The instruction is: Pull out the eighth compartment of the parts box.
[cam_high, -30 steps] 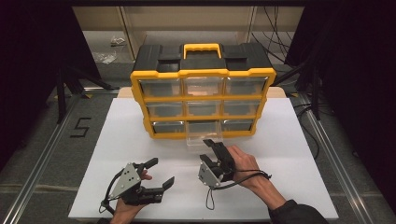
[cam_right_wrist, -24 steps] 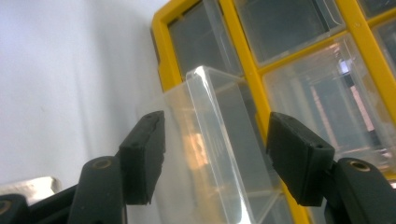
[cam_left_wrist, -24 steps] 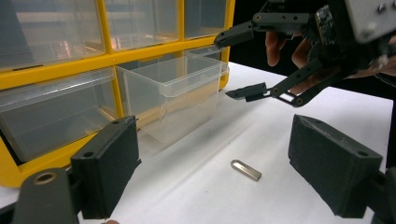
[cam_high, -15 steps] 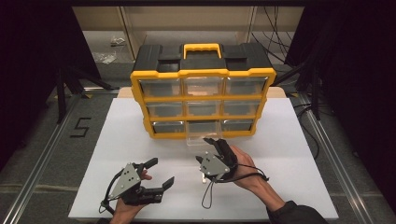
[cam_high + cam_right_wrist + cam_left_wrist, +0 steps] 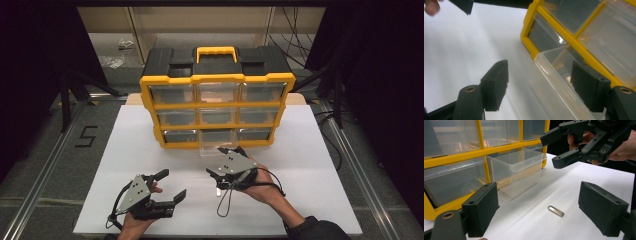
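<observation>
On the table (image 5: 320,165), metal clip (image 5: 555,211) lies flat, lengthwise toward open drawer (image 5: 519,167); both grippers' fingers apart.

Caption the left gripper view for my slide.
Open claw faces a small metal stick lying beside a pulled-out clear drawer.

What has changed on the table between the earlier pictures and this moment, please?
The right tool has swung a little towards the pulled-out clear drawer, its jaws just opening with nothing between them. The left tool, the organizer and the small metal piece stayed put.
</observation>
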Demonstrator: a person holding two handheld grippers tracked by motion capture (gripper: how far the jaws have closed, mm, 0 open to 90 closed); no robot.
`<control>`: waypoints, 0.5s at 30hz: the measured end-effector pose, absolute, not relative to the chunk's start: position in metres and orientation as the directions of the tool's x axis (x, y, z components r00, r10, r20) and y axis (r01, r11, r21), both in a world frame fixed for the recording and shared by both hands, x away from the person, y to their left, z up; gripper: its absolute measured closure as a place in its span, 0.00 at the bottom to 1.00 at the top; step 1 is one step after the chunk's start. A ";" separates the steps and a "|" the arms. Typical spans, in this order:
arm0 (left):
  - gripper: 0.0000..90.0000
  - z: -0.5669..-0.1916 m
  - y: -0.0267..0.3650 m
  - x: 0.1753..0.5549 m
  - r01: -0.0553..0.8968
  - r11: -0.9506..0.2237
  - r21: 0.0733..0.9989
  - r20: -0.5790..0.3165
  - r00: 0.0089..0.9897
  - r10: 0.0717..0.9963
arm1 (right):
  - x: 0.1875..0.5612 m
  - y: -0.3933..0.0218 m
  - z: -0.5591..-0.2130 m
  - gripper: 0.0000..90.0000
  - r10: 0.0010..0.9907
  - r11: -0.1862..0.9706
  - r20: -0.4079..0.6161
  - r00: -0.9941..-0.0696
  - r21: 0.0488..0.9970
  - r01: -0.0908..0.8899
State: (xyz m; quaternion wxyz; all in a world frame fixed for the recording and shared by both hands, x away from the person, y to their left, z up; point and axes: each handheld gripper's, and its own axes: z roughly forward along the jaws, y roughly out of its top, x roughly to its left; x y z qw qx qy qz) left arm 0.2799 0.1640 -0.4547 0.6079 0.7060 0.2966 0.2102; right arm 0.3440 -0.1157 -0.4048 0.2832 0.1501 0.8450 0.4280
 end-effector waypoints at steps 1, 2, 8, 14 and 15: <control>0.18 -0.455 0.164 0.280 0.163 -0.085 0.983 -0.064 0.736 0.674 | 0.345 -0.116 -0.404 0.33 0.500 0.579 -0.328 -0.801 0.815 0.028; 0.18 -0.455 0.164 0.280 0.163 -0.085 0.983 -0.064 0.736 0.674 | 0.346 -0.117 -0.404 0.32 0.507 0.570 -0.311 -0.804 0.821 0.042; 0.18 -0.455 0.164 0.281 0.166 -0.086 0.982 -0.065 0.735 0.675 | 0.349 -0.118 -0.403 0.29 0.524 0.537 -0.214 -0.824 0.835 0.124; 0.18 -0.456 0.164 0.282 0.171 -0.085 0.982 -0.069 0.733 0.677 | 0.350 -0.117 -0.403 0.28 0.527 0.529 -0.169 -0.833 0.832 0.166; 0.18 -0.456 0.164 0.283 0.172 -0.086 0.981 -0.069 0.732 0.677 | 0.350 -0.116 -0.404 0.28 0.527 0.530 -0.163 -0.834 0.830 0.173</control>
